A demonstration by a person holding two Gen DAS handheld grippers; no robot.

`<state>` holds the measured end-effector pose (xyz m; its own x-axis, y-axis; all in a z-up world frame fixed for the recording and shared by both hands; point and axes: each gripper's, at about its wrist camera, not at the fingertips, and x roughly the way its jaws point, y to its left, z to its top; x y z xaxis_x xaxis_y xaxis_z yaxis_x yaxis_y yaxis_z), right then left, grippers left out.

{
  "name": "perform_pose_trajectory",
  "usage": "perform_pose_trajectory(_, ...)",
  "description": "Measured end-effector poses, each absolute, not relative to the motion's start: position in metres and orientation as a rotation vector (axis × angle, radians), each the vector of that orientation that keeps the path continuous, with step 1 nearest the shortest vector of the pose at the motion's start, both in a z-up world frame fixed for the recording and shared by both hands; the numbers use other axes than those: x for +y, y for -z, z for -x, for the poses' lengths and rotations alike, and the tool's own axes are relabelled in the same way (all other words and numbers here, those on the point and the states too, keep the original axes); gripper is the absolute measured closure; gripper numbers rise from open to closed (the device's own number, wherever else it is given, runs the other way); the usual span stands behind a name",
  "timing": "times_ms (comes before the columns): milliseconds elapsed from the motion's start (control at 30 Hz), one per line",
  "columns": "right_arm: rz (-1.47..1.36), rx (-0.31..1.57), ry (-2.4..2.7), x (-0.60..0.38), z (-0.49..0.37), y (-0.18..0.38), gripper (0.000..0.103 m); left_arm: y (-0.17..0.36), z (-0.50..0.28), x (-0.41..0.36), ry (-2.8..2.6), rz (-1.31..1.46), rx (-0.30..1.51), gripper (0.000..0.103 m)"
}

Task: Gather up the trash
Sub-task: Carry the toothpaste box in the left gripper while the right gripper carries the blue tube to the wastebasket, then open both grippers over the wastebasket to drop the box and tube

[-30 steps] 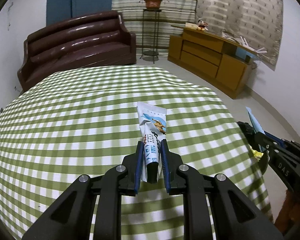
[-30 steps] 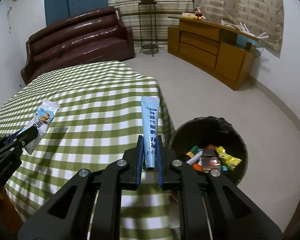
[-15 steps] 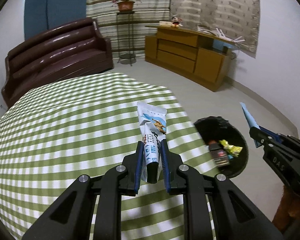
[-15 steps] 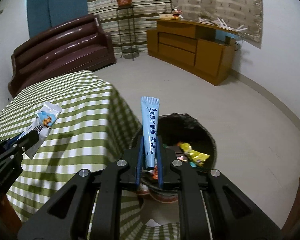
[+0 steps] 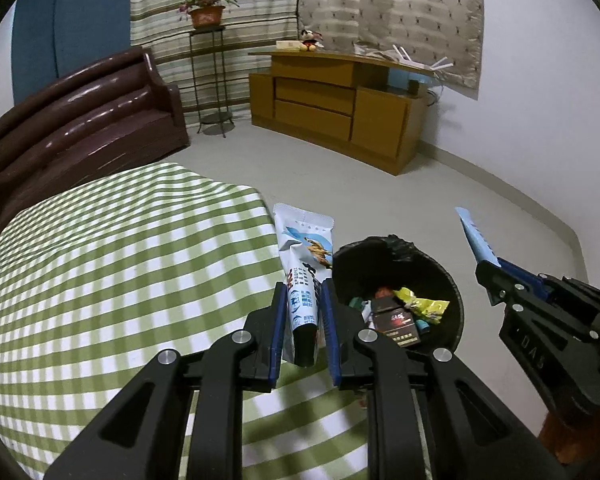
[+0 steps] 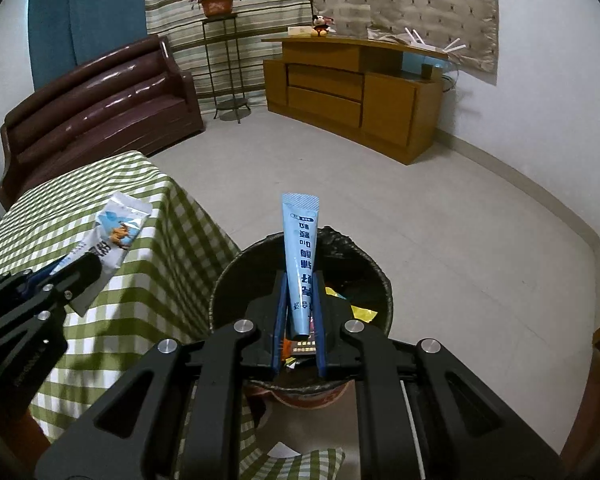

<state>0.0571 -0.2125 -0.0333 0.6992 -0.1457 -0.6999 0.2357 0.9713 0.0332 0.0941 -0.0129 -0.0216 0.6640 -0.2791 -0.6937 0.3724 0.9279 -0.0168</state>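
Right wrist | right gripper (image 6: 299, 312) clamps blue tube (image 6: 300, 256), long axis upright | left gripper (image 5: 304, 320) grips sachet (image 5: 306, 264)

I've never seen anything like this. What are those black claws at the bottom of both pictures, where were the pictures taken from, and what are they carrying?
No robot here: a person holds a hand-held claw in each hand, each carrying a wide-angle camera looking along its two fingers. One picture is from the left gripper, the other from the right gripper; each also glimpses the other claw at its edge. The left one is shut on a white snack wrapper, above the edge of a table with a green checked cloth. The right one is shut on a pale blue sachet, above a black trash bin on the floor that already holds wrappers.
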Motion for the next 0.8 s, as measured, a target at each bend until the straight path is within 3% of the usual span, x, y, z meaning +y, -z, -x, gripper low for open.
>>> perform_pose_trajectory(700, -0.195, 0.784, 0.248, -0.247, -0.077, 0.052, 0.089, 0.042, -0.125, -0.06, 0.398, -0.178, 0.792, 0.084)
perform_pose_trajectory(767, -0.209, 0.788, 0.25, -0.251, -0.079, 0.054, 0.086, 0.041, -0.128, -0.061, 0.399, -0.175, 0.794, 0.077)
perform_pose_trajectory(800, -0.216, 0.789, 0.255, -0.252, -0.079, 0.055, 0.08, 0.041, -0.128, -0.061, 0.4, -0.174, 0.792, 0.069)
